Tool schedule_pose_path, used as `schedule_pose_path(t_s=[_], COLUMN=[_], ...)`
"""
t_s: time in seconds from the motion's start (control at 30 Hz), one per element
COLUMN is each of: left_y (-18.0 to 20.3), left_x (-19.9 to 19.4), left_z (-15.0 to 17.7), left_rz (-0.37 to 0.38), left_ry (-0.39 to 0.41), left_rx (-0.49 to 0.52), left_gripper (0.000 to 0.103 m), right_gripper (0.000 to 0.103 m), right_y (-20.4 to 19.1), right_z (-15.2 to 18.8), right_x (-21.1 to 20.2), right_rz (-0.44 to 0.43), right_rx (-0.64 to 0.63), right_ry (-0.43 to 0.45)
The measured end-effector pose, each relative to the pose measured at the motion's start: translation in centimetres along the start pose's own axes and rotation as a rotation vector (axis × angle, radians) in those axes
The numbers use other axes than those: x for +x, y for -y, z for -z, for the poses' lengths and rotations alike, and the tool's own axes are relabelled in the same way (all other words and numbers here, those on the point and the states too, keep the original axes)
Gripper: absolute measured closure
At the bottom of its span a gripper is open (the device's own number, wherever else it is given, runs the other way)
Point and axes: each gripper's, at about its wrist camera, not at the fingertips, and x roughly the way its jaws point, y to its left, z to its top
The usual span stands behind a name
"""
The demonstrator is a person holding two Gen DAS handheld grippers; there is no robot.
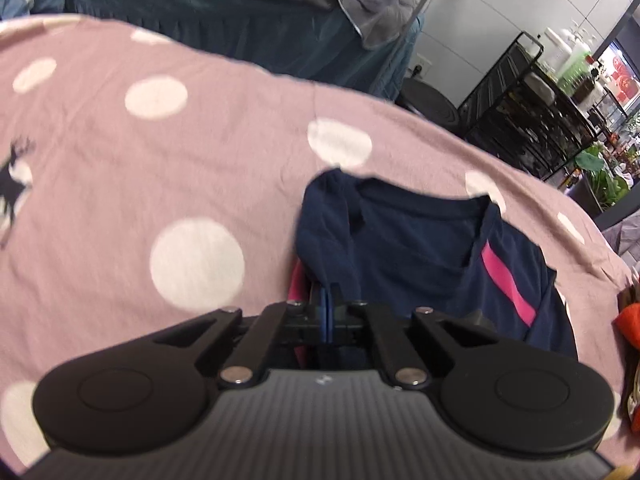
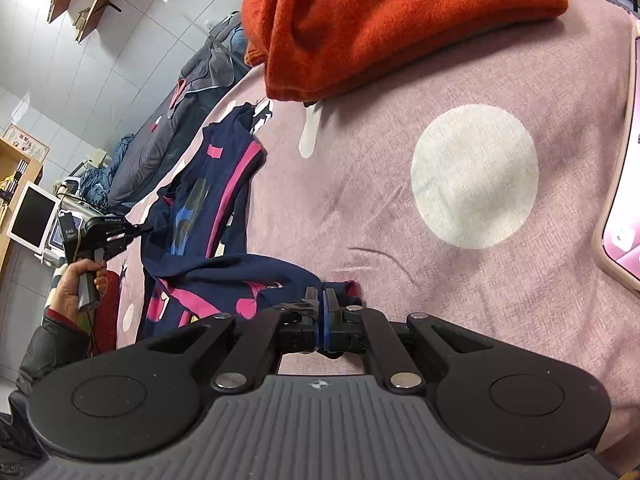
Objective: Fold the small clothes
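The navy shirt [image 2: 208, 208] lies at left centre of the right wrist view on the dotted bedspread [image 2: 400, 220] — light, limp cloth that will sag, so hems and corners are the holds. The left gripper [image 1: 329, 300] is clamped on one edge, the right gripper [image 2: 321, 300] on another. There is bare spread to the right — the orange sweater [image 2: 392, 12] lies at the top and a phone [image 2: 624, 200] at the right edge.

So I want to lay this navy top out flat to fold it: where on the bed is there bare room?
Bare sheet lies between the navy top, the orange sweater and the phone. In the left wrist view, the sheet left of the top is also free. It is crowded by the sweater.
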Motion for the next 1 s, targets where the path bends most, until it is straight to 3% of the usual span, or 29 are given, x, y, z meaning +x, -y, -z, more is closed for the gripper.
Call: schedule_pose_path(t_s=[0.07,0.17,0.27,0.33,0.4,0.63,0.73,0.8,0.87,0.93,0.97,1.0], left_y=[-0.1,0.7,3.0,3.4,3.0,1.8,2.4,3.8,5.4,7.0,7.4,7.7], left_x=[-0.3,0.0,1.4,2.8,4.2,0.1,-0.6,-0.3,0.7,2.3,3.0,3.8], left_z=[-1.3,-2.8,-3.4,-3.4,-3.3,-0.9,-0.2,0.0,0.1,0.5,0.9,1.3], left_rz=[0.016,0.124,0.137,0.143,0.143,-0.077,-0.058,-0.038,-0.04,-0.071,-0.086,-0.099], left_ry=[0.011,0.0,0.014,0.01,-0.056,0.081,0.072,0.074,0.061,0.021,-0.004,-0.034], left_rx=[-0.023,-0.072,-0.038,-0.072,-0.113,0.135,0.175,0.196,0.223,0.263,0.285,0.306], left_gripper=[0.102,0.102,0.101,0.09,0.038,0.025,0.024,0.016,0.015,0.022,0.052,0.098], right_gripper=[0.1,0.1,0.1,0.1,0.1,0.1,0.1,0.1,0.1,0.1,0.1,0.1], right_y=[0.0,0.3,1.3,1.8,1.6,1.1,1.1,1.0,0.7,0.7,0.7,0.8], right_z=[0.1,0.2,0.3,0.2,0.3,0.2,0.0,0.0,0.0,0.2,0.3,0.4], right_x=[-0.1,-0.4,-0.8,-0.8,-0.7,-0.1,0.2,0.2,0.1,0.0,0.0,0.0], right_rz=[-0.015,-0.015,-0.003,-0.002,0.009,0.006,0.002,0.004,0.005,0.001,0.0,0.0], right_rx=[0.006,0.021,0.074,0.093,0.077,0.037,0.036,0.032,0.024,0.026,0.028,0.031], right_ry=[-0.004,0.0,0.019,0.016,0.008,-0.004,-0.014,-0.014,-0.012,-0.009,-0.008,-0.008])
